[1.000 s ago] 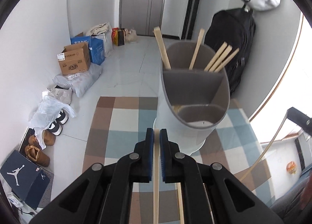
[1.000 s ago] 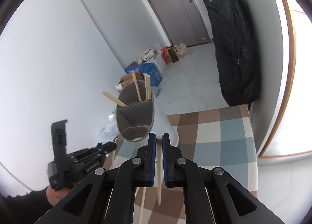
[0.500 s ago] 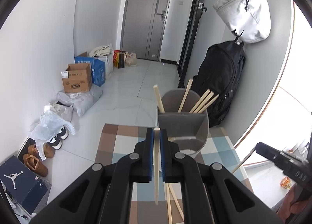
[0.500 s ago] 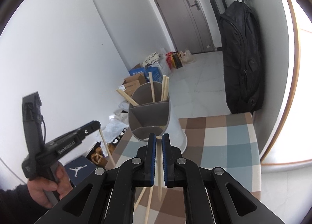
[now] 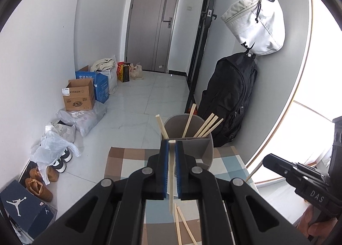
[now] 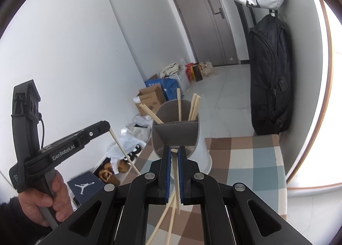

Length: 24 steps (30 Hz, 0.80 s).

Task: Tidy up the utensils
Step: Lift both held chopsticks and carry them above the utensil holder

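Note:
A grey divided utensil holder [image 5: 198,148] stands on the checked tablecloth [image 5: 128,159] and holds several pale chopsticks [image 5: 208,124] in its back compartment. My left gripper [image 5: 171,144] is shut on a single chopstick [image 5: 171,181], held upright above the table in front of the holder. My right gripper [image 6: 174,148] is shut on another chopstick [image 6: 176,181], also raised, close to the holder [image 6: 181,136]. Loose chopsticks [image 5: 181,223] lie on the cloth below; they also show in the right wrist view [image 6: 164,219]. Each gripper shows in the other's view [image 5: 299,181] [image 6: 64,146].
A black backpack [image 5: 230,99] and a white bag [image 5: 256,20] hang on the wall behind the table. Boxes [image 5: 79,95], bags and shoes [image 5: 38,183] line the floor at left. The table's left edge [image 5: 106,166] drops to the floor.
Both grippers have risen and drawn back from the holder, each lifting its chopstick off the cloth. The holder now looks smaller and lower in both views.

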Available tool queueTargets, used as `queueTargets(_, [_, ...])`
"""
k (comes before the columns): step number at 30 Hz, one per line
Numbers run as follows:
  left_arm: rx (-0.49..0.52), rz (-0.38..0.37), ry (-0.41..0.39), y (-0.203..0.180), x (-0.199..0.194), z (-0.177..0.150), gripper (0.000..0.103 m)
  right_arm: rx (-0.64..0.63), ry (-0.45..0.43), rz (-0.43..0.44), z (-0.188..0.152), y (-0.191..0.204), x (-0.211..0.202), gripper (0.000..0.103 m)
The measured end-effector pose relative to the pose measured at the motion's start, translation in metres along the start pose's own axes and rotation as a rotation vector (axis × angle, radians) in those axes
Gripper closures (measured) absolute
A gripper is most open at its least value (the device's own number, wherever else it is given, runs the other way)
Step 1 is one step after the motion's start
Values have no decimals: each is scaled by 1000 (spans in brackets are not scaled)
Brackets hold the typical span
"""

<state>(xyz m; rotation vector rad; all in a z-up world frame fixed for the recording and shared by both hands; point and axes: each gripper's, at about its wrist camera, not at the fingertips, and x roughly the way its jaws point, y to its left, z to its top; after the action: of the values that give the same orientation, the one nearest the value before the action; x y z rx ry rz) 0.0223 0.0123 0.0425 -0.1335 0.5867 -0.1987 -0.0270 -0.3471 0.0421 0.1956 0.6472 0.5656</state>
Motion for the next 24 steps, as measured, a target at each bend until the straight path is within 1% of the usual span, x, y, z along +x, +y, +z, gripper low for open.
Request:
queueTargets(4, [16,1,2,-6,-9,19,101,6,-24,11,22,3,-9,98])
queueTargets(10, [6,-25,-24,-13,-22,55,101,8,-59,18,58,7,-22,98])
queueTargets(16, [-3,-25,-41,-15,-19,87,101,-6,-81,20,99,7,-25,98])
queueTargets(24, [-28,-38,-37,-9,-1,117,101,-34,-121,15,150,8,-16,98])
